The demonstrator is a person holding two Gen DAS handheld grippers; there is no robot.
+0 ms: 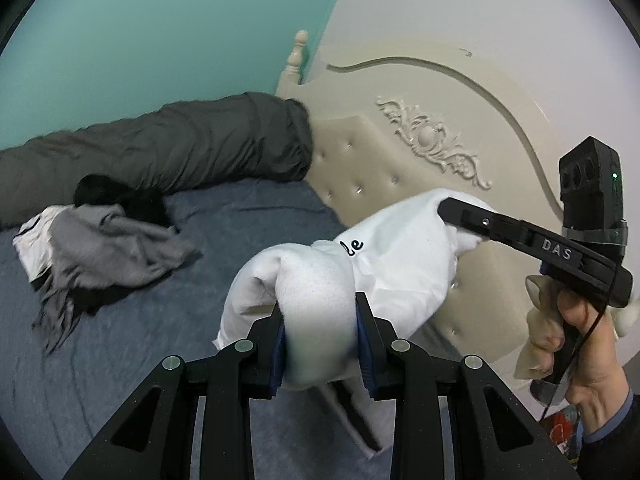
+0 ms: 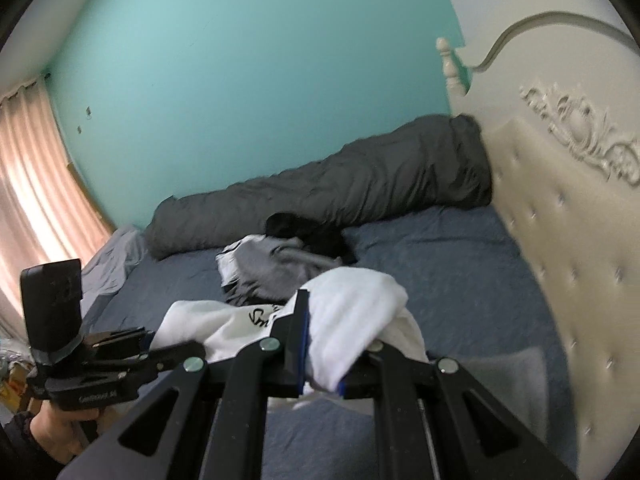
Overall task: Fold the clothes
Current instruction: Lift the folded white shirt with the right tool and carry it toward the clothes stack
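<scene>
At the far left of the left wrist view, a grey garment (image 1: 108,244) is seen lying crumpled on the blue sheet (image 1: 248,216), with a black cloth (image 1: 120,196) just behind it and a long dark bolster (image 1: 168,148) along the teal wall (image 1: 160,32). In the middle, the white shirt (image 1: 320,280) is held up above the bed, near the cream headboard (image 1: 400,128). A thick fold of it is clamped between the blue pads of the left gripper (image 1: 320,320), whose jaws are kept partly apart by the cloth. Black letters are printed on the shirt. At the right, the right gripper (image 1: 446,206) is seen with its tip pressed into the other end of the shirt, and the right hand (image 1: 588,344) is wrapped around its handle. In the right wrist view, the left gripper (image 2: 192,350) is seen at the left. The right gripper (image 2: 324,344) is closed on a bunch of the shirt (image 2: 352,308), which is draped over one finger.
</scene>
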